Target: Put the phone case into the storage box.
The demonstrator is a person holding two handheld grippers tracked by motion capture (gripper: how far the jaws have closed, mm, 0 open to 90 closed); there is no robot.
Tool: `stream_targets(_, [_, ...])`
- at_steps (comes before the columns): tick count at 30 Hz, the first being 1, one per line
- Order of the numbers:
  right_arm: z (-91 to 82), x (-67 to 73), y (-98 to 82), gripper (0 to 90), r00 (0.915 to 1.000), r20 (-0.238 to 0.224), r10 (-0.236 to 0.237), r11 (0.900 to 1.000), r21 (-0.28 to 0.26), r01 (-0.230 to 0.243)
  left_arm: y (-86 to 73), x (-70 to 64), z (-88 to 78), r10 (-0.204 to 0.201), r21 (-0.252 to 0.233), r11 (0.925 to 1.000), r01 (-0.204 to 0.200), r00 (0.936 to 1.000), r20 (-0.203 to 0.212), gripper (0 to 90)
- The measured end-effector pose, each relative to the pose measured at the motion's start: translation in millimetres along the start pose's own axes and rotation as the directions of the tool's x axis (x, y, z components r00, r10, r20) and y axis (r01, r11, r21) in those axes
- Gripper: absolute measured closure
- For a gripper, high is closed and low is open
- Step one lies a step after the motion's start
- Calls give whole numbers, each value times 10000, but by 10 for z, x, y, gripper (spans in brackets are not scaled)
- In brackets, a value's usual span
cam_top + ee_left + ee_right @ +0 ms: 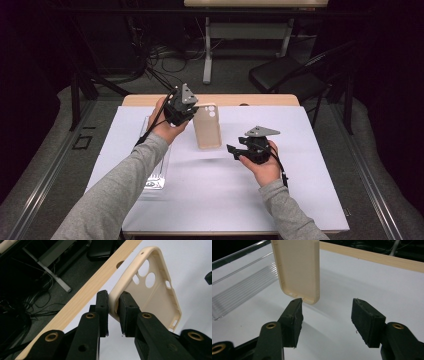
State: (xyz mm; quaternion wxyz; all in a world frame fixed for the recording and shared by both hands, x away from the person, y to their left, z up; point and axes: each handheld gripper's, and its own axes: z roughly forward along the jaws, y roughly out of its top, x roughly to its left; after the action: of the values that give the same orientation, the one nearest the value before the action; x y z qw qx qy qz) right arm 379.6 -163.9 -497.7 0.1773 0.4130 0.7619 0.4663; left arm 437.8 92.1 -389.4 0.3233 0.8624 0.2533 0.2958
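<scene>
Phone case (pixel 207 127), beige, light, flexible: left hand-held gripper (pixel 113 305) pinches its rim near the camera cut-outs; right hand-held gripper (pixel 326 315) spread below its bottom edge.

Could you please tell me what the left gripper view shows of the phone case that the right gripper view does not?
The left gripper view shows the left gripper pinching the rim of the phone case near its round camera holes, with the inside of the case facing the camera. The right gripper view shows the case's lower end hanging above the white mat, the right gripper open just below it without touching, and a clear tray behind. Both show the beige case and the wooden table edge.
</scene>
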Motion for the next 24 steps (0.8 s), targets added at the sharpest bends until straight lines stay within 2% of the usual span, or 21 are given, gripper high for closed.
stream_targets(10, [9, -21, 0, 421, 10000, -15, 94, 10000, 11, -94, -14, 49, -20, 8, 59, 10000, -8, 10000, -73, 792])
stream_targets(14, [0, -32, -1, 413, 9996, -8, 277, 9996, -51, -277, -23, 88, -45, -25, 56, 10000, 26, 9999, -124, 792])
stream_targets(19, [-11, -41, 2, 405, 9986, -93, 514, 9986, -107, -515, -42, 160, -84, -60, 121, 9999, 62, 9998, -209, 792])
stream_targets(24, [-3, -51, -2, 395, 9987, -41, 511, 9987, -29, -511, -75, 246, -132, -161, 122, 9998, 165, 9992, -379, 792])
